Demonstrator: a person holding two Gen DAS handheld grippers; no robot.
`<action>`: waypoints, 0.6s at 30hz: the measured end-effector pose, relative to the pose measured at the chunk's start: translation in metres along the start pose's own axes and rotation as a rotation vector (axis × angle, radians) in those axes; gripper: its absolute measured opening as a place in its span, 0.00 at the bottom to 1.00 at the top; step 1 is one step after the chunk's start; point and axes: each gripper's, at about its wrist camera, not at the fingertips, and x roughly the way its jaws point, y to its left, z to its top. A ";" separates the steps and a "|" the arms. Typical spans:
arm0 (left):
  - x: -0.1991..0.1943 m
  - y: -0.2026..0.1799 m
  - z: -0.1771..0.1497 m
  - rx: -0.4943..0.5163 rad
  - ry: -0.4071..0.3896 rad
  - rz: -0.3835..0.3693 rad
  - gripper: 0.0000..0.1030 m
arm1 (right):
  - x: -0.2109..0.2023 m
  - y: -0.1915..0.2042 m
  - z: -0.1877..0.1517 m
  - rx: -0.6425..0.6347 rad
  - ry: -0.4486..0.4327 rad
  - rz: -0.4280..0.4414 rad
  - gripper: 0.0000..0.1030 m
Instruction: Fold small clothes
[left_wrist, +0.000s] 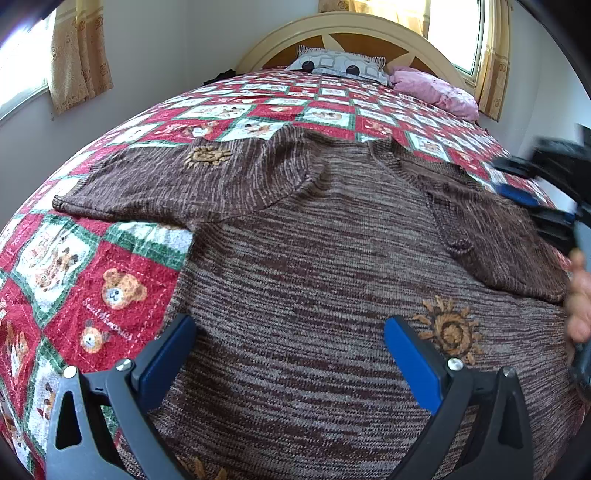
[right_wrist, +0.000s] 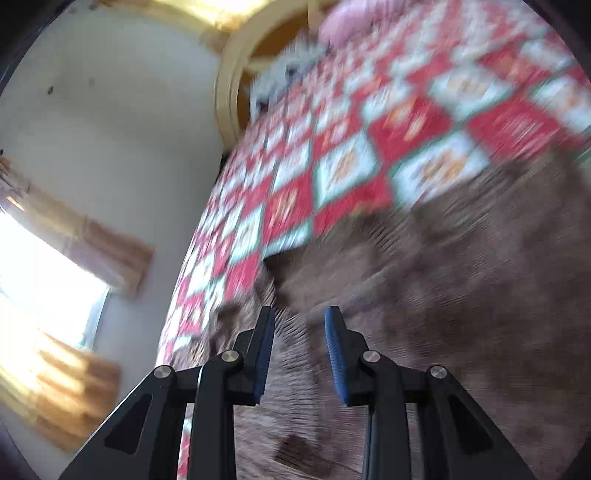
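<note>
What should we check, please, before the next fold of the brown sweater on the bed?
1. Sweater lies flat on the quilt: ok.
2. Far-side sleeve spread out, unfolded: ok.
3. Near-side sleeve folded in over the body: ok.
4. Left gripper open above the sweater, nothing between its fingers: ok.
5. Right gripper narrowly open, no cloth clamped: ok; whether it touches the cloth, cannot tell, view blurred.
6. Hem edge near the camera: cannot tell, hidden.

A home bedroom: quilted bed (left_wrist: 207, 118), pillows (left_wrist: 340, 64), curtained windows (left_wrist: 79, 55)
</note>
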 end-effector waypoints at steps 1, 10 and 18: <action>0.000 0.000 0.000 0.000 0.000 0.000 1.00 | -0.015 -0.004 -0.002 -0.030 -0.054 -0.083 0.29; 0.000 -0.001 0.000 0.001 -0.001 0.001 1.00 | 0.012 0.001 -0.041 -0.167 0.065 -0.191 0.29; 0.005 -0.006 0.002 0.028 0.026 0.042 1.00 | 0.048 0.064 -0.088 -0.590 0.111 -0.360 0.70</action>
